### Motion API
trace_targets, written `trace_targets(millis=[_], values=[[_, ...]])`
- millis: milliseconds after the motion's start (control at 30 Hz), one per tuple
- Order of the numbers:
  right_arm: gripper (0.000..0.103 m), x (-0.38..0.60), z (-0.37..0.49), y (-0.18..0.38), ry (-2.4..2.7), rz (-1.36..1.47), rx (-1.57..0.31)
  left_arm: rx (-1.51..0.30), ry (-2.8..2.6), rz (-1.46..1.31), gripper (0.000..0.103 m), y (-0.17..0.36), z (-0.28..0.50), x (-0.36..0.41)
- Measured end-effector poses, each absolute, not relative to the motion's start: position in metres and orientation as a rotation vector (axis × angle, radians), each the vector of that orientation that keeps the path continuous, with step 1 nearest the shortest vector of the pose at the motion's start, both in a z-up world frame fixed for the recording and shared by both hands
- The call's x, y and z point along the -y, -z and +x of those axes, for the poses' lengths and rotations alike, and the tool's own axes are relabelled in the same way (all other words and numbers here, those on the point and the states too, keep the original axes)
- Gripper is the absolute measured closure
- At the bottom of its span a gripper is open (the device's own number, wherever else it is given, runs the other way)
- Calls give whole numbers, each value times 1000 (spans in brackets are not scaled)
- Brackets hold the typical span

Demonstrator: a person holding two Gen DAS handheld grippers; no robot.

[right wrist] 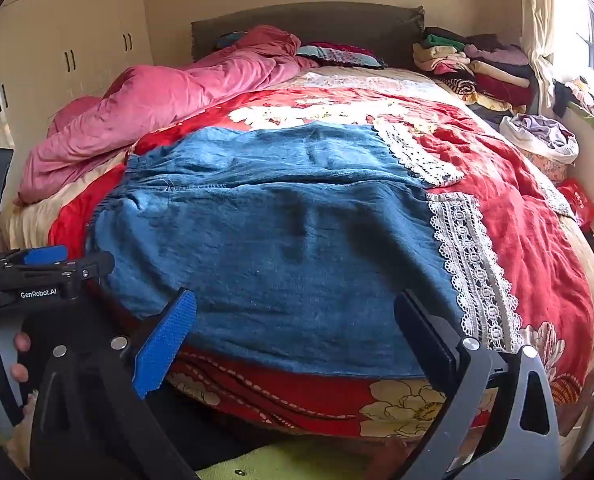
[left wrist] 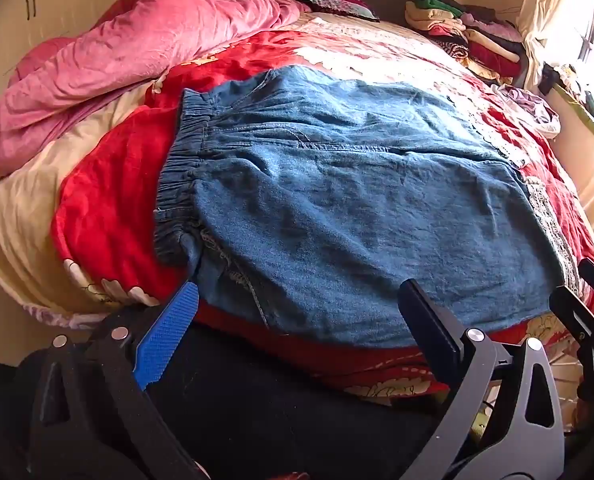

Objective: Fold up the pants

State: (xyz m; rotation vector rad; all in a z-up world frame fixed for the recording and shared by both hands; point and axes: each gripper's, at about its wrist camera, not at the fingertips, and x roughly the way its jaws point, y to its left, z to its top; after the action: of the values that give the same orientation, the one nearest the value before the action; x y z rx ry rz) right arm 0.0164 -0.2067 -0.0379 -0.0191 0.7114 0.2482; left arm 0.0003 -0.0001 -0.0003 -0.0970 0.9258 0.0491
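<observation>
Blue denim pants (left wrist: 349, 200) lie flat across the red floral bedspread (left wrist: 109, 200), elastic waistband (left wrist: 185, 168) to the left, lace-trimmed leg ends (right wrist: 469, 256) to the right. My left gripper (left wrist: 297, 320) is open and empty, hovering at the pants' near edge by the waistband end. My right gripper (right wrist: 297, 324) is open and empty at the near edge toward the leg ends. The pants also fill the right wrist view (right wrist: 277, 240). The left gripper body (right wrist: 37, 276) shows at the left of the right wrist view; the right gripper's tips (left wrist: 589, 292) show at the right edge of the left wrist view.
A crumpled pink duvet (left wrist: 129, 64) lies at the bed's far left. A stack of folded clothes (right wrist: 477, 68) sits at the far right by the headboard (right wrist: 317, 28). A loose pale garment (right wrist: 541, 136) lies near the right edge. Wardrobe doors (right wrist: 69, 48) stand left.
</observation>
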Motion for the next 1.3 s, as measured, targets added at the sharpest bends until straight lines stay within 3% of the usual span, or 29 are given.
trace_targets(millis=[1300], values=[[4,202,15,36,-246,-52,-699,-916,-44,-97,9,-2,-2,-1]])
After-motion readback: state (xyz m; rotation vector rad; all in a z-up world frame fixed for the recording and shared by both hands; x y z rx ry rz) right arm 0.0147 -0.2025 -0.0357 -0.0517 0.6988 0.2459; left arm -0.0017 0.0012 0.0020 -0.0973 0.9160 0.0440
